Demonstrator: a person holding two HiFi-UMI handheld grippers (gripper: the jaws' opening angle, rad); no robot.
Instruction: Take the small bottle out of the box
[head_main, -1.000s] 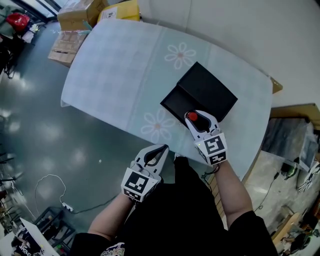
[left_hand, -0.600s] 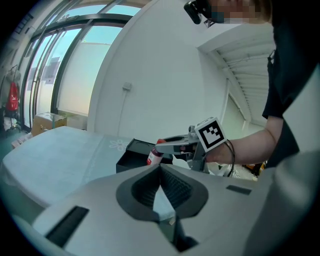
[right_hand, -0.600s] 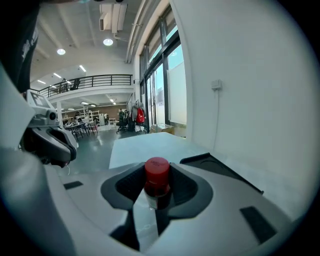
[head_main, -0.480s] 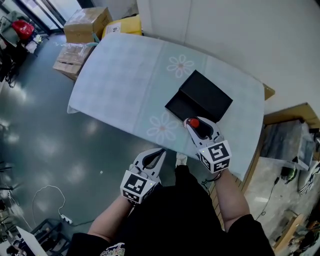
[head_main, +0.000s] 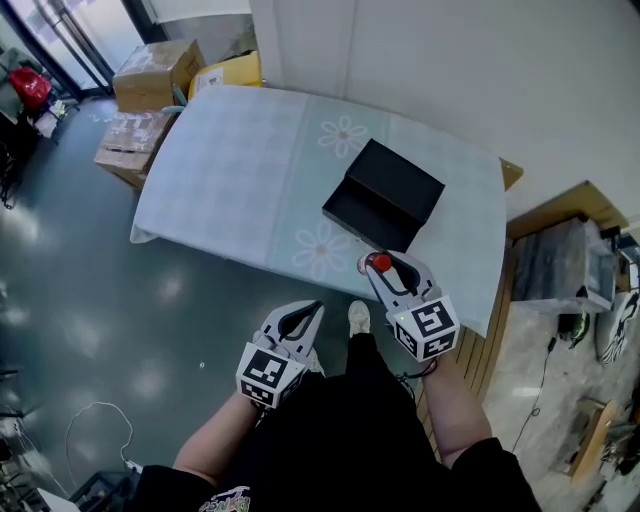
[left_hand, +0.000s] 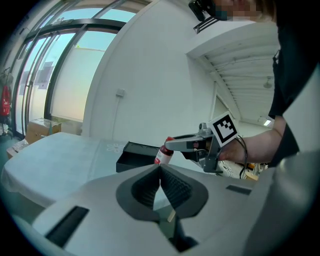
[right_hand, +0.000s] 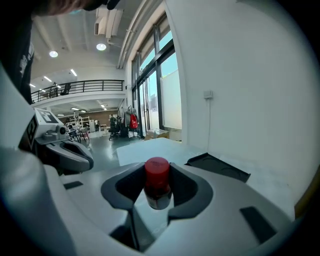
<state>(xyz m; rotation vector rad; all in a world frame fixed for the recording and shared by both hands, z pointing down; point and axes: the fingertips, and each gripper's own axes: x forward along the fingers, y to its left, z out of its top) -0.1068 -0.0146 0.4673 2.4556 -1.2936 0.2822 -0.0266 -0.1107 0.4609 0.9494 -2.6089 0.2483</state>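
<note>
In the head view the black box lies open on the pale cloth-covered table. A small bottle with a red cap sits between the jaws of my right gripper, held above the table's near edge, clear of the box. The right gripper view shows the bottle clamped upright in the right gripper, with the box beyond. My left gripper hangs over the floor in front of the table, its jaws together on nothing. From the left gripper I see the bottle and the box.
Cardboard boxes stand on the floor past the table's far left corner. A white wall runs behind the table. Wooden furniture and clutter crowd the right side. The person's shoe shows near the table's front edge.
My right gripper has drawn back from the box toward the person, carrying the bottle to the table's near edge. The left gripper has stayed low in front of the table.
</note>
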